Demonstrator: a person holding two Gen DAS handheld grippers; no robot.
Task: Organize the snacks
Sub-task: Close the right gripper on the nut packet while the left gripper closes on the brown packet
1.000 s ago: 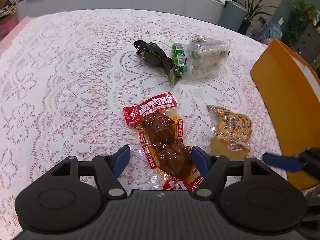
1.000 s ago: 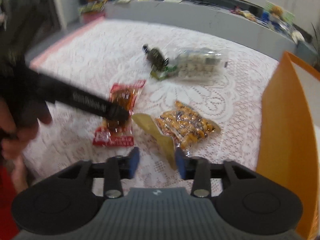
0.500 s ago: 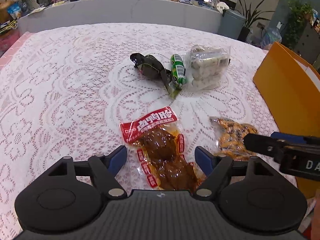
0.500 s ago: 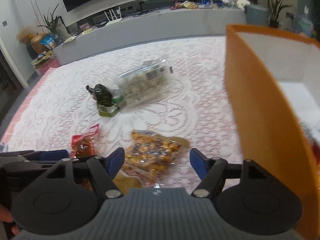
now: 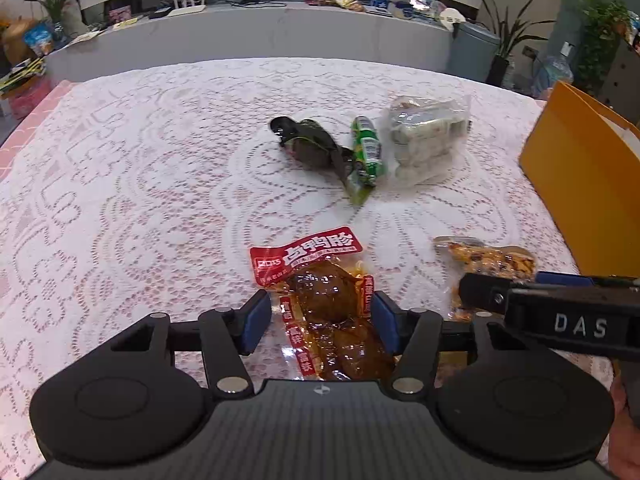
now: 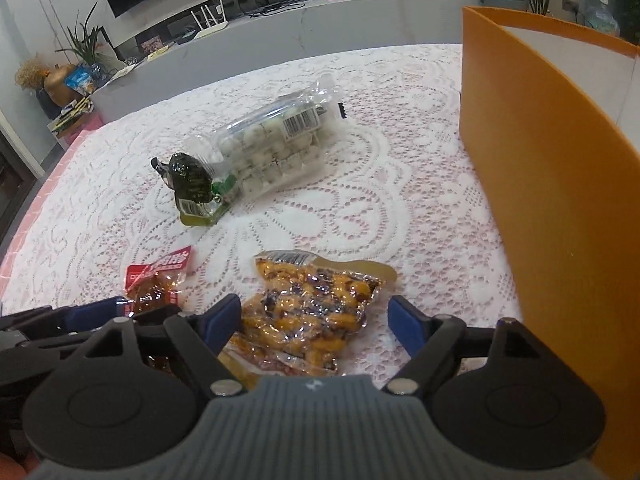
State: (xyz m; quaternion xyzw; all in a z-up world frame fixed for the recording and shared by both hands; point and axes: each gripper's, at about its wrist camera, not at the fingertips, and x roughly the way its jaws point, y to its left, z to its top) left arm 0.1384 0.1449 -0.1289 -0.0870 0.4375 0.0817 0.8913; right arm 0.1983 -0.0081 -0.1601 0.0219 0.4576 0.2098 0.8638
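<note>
- Snacks lie scattered on the lace tablecloth; two are nearest the grippers: the red meat pouch and the yellow snack bag.
- Left gripper straddles the red meat pouch, its jaws having just been closing; the blue pads sit right at the pouch's edges at 9 and 3 o'clock, and I cannot tell whether they press yet.
- Pouch's long axis runs from 12 to 6 o'clock, straight along the fingers, so the jaws span its narrow width.
- Right gripper is released, its jaws having just been opening; the yellow snack bag lies between the pads, which are clear of it.
- Orange box stands at 2 o'clock from the right gripper, nearer that hand.
- Farther off, at 12 o'clock from the left gripper, sit the dark packet, green packet and clear tub.
</note>
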